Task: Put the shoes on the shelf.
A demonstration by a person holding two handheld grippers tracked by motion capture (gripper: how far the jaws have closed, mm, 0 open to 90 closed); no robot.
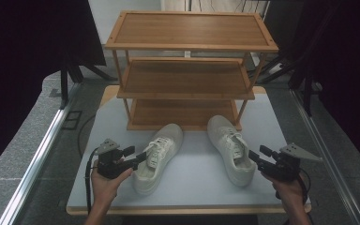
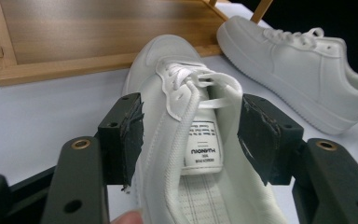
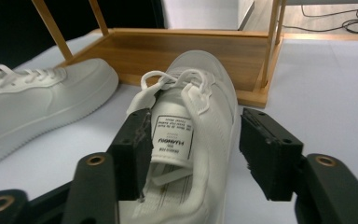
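Our left hand (image 1: 107,180) comes in from the bottom edge with the forearm angled up and slightly right, fingers wrapped around the left gripper (image 1: 139,156). Its jaws stand apart and point to the right and a little forward. In the left gripper view (image 2: 191,135) both jaws rise wide of each other, and a fingertip (image 2: 128,217) shows at the bottom edge. Our right hand (image 1: 288,187) grasps the right gripper (image 1: 258,155), whose parted jaws point left and forward. The right gripper view (image 3: 193,149) shows them spread as well.
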